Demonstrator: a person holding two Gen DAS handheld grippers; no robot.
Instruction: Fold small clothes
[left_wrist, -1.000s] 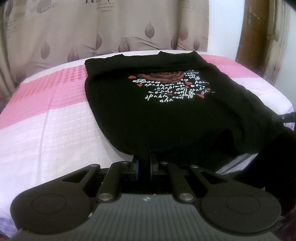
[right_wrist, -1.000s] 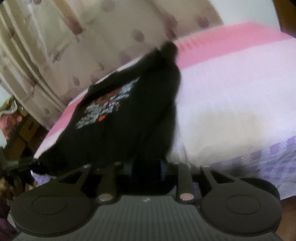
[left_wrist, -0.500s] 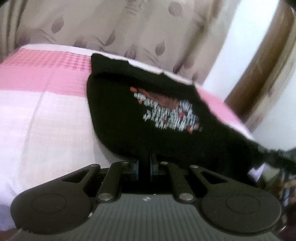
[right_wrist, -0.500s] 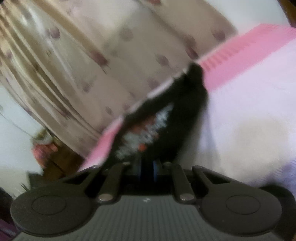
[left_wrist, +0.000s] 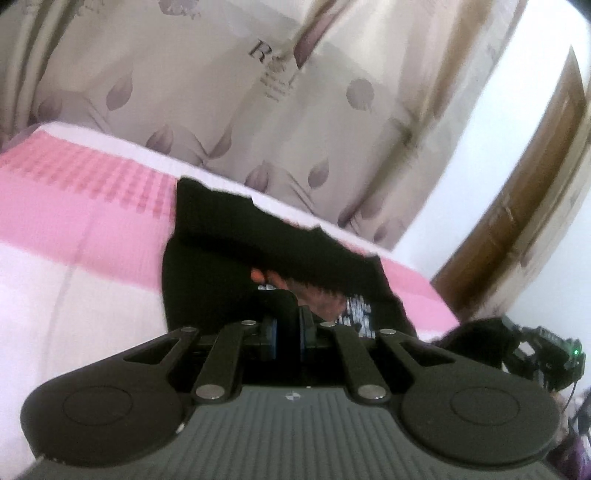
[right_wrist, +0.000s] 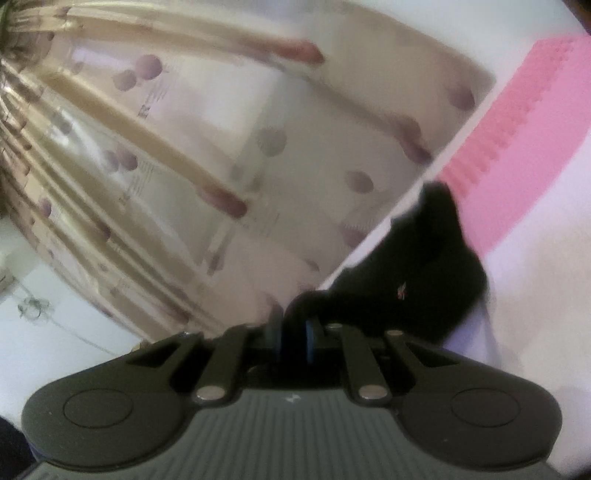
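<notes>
Gripping the near hem of the black T-shirt (left_wrist: 207, 258), my left hand-held gripper (left_wrist: 287, 314) has its jaws pinched tight on a bunched fold of the cloth. My right hand-held gripper (right_wrist: 293, 325) is likewise clamped on black fabric, its jaws having just been closing with the T-shirt (right_wrist: 424, 273) between them. Both hold the hem raised off the bed (left_wrist: 74, 266), while the garment's far part lies on the pink-and-white sheet. Its printed chest design is partly visible under the raised fold. Patterned curtains (left_wrist: 258, 92) hang behind the bed.
</notes>
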